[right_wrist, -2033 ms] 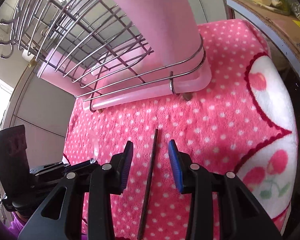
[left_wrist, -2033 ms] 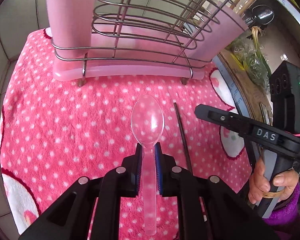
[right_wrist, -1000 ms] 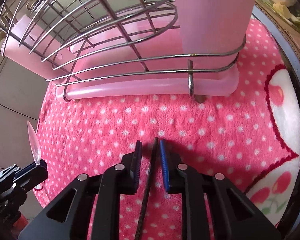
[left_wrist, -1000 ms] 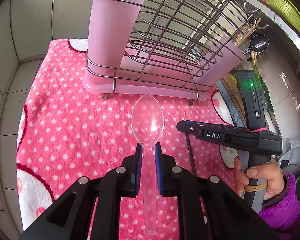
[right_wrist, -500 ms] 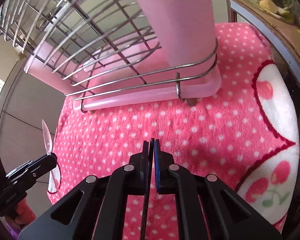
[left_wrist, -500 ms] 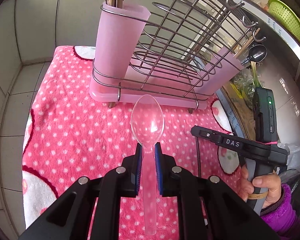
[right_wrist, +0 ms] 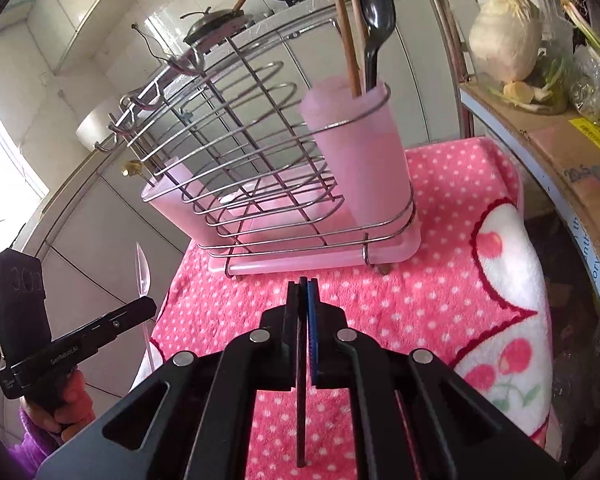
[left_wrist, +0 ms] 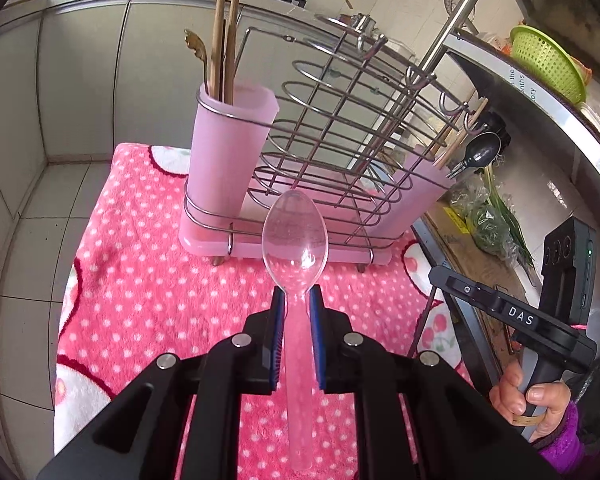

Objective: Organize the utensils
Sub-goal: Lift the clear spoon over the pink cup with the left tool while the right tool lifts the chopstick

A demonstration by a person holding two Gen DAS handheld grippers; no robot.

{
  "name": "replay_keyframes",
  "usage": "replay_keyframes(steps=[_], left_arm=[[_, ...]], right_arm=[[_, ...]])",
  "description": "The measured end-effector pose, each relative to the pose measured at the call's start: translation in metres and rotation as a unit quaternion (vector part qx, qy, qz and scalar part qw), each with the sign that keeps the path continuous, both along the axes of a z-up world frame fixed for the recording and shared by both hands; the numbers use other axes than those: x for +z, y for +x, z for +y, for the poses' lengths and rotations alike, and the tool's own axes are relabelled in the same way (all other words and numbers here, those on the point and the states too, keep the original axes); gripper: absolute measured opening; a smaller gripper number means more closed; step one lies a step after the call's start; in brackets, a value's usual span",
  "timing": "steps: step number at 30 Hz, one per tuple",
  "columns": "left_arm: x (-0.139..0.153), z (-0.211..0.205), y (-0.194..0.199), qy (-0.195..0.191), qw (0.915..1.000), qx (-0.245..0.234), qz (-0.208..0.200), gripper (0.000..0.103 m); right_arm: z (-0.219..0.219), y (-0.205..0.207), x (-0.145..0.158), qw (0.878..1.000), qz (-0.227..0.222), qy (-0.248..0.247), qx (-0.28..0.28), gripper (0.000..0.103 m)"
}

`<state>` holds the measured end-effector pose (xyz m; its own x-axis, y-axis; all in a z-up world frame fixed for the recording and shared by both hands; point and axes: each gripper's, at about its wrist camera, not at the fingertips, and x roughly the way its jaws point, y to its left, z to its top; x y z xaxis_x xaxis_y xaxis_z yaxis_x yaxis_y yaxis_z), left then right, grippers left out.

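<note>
Left hand-held gripper (left_wrist: 296,300) clamping clear spoon (left_wrist: 295,236) (handle), right hand-held gripper (right_wrist: 302,292) pinching dark chopstick (right_wrist: 301,392)

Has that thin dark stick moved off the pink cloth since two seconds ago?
Yes. The dark chopstick, earlier flat on the dotted pink cloth, is now clamped in the right gripper and raised above it.

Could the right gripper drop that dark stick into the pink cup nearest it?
Probably yes. The right gripper is shut on the stick, and the pink cup ahead is open-topped, holding only chopsticks and a black spoon, leaving room.
</note>
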<state>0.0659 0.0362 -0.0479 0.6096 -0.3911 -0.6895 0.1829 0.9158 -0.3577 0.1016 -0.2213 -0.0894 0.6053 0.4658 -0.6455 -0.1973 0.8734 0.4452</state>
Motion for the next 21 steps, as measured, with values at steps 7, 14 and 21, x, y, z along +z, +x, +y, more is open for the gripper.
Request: replay_keyframes(steps=[7, 14, 21], left_arm=[[0.015, 0.001, -0.005, -0.001, 0.9991, 0.009, -0.041, 0.012], [0.03, 0.003, -0.007, -0.001, 0.9974, 0.022, -0.068, 0.012], [0.048, 0.018, -0.004, -0.01, 0.9937, 0.056, -0.096, 0.012]], right_arm=[[-0.02, -0.016, 0.032, 0.999, -0.046, -0.003, 0.0, 0.005], [-0.032, -0.024, 0.063, 0.997, -0.08, -0.002, -0.003, 0.005], [-0.043, -0.025, 0.094, 0.994, -0.113, 0.0, -0.009, 0.005]])
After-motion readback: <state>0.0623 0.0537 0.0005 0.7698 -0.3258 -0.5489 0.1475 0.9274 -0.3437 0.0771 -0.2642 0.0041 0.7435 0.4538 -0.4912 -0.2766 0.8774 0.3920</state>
